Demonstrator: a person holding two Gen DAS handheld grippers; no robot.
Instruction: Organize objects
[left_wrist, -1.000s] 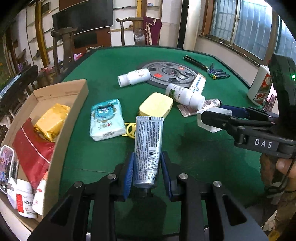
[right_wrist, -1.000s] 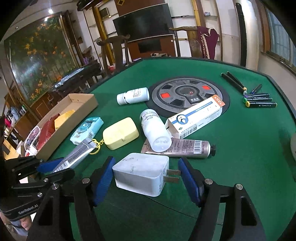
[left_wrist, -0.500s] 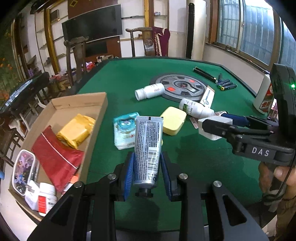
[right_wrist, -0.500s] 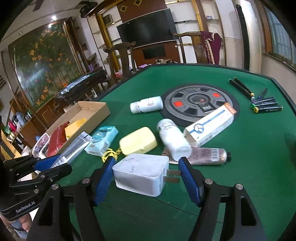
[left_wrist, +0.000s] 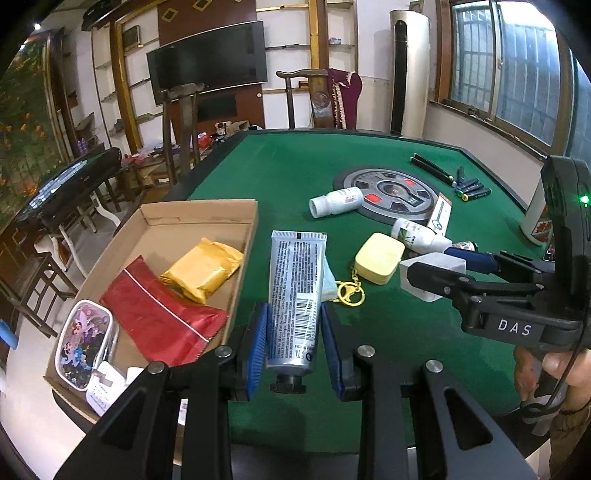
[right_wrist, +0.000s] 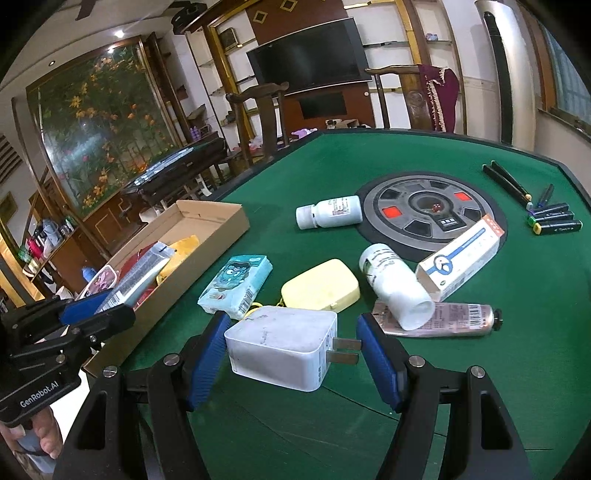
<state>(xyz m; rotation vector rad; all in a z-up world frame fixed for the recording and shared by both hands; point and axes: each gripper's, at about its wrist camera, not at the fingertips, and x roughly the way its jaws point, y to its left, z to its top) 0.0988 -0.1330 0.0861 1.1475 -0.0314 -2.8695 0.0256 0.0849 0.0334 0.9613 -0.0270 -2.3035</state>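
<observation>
Left wrist view, risk: the silver tube (left_wrist: 295, 299) is pinched low, near its black cap, with most of its length free ahead of the pads; it may pivot or slip and land on the green table (left_wrist: 406, 332) short of the cardboard box (left_wrist: 199, 210).
Left wrist view, tongs: the left gripper (left_wrist: 294, 350) has its 2 blue pads pressed onto the tube's sides, nearly together.
Left wrist view, place: the tube hangs above the felt, just beside the box's near wall.
Right wrist view, risk: the white charger (right_wrist: 280, 347) has its 2 prongs pointing at the right-hand pad; pressure there may twist it loose, or it may clip the yellow case (right_wrist: 321, 290) or tissue pack (right_wrist: 236, 286) just ahead.
Right wrist view, tongs: the right gripper (right_wrist: 293, 363) is spread wide around the charger; whether both pads press it, I cannot tell.
Right wrist view, place: the charger sits between the pads, well apart from the box.
</observation>
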